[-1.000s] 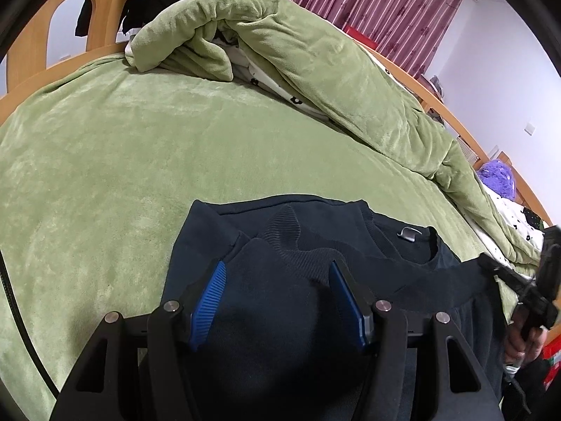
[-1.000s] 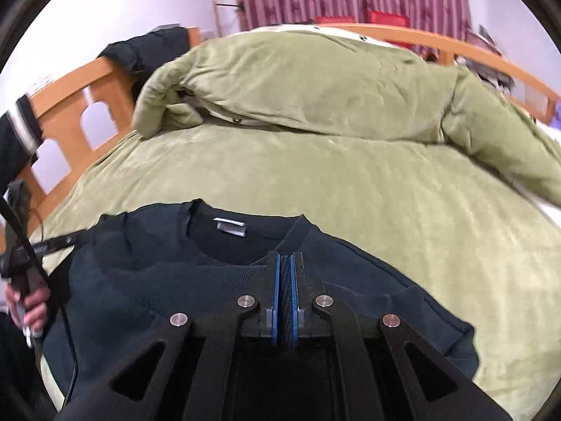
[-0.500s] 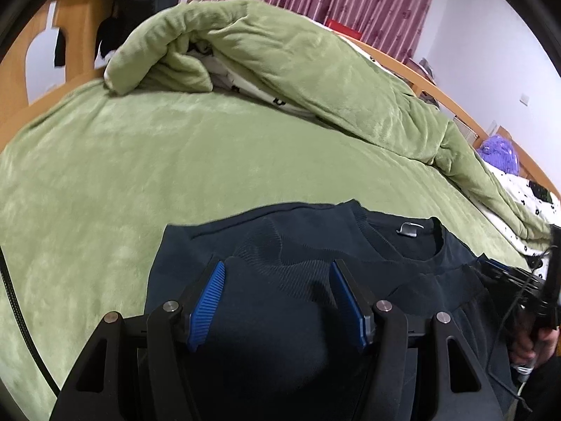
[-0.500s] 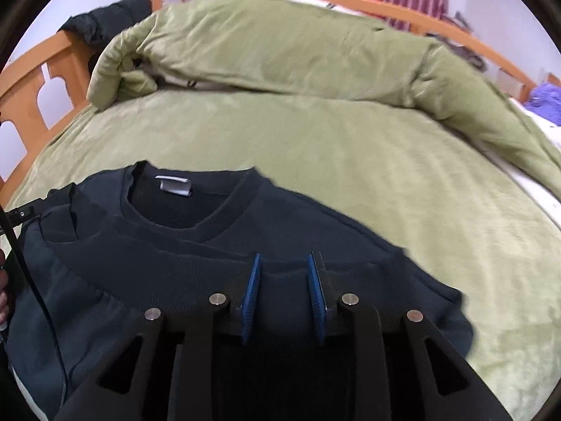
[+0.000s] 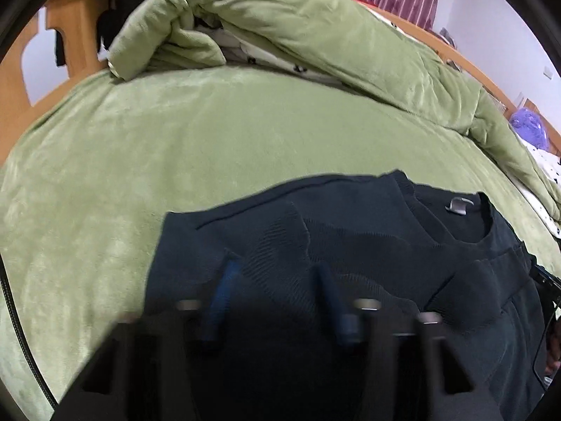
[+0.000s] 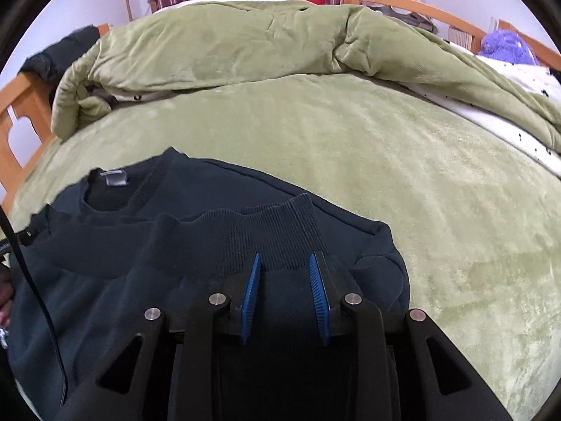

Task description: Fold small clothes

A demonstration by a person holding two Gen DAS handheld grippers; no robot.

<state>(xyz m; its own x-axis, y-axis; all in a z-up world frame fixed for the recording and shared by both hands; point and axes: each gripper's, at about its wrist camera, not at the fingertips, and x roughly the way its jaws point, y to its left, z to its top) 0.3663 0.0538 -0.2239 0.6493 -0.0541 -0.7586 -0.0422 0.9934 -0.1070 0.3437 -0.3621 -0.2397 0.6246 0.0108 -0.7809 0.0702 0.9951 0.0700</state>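
A dark navy sweatshirt (image 5: pixel 368 231) lies on the green bed cover, its lower part folded up so the ribbed hem (image 6: pixel 266 231) rests just below the collar with the grey label (image 6: pixel 114 178). My left gripper (image 5: pixel 277 270) is open, blurred, over the folded cloth near its left side. My right gripper (image 6: pixel 284 258) is open, its blue pads (image 6: pixel 252 280) either side of the ribbed hem near the right side, holding nothing.
A rumpled green duvet (image 5: pixel 315 35) is heaped along the far side of the bed (image 6: pixel 438 182). A wooden bed frame (image 5: pixel 21 84) stands at the left with dark clothes on it. A purple thing (image 6: pixel 505 44) sits far right.
My right gripper was shut on the hem a second ago and has opened, letting the fold lie. Both grippers have drawn back toward me; the left stays open.
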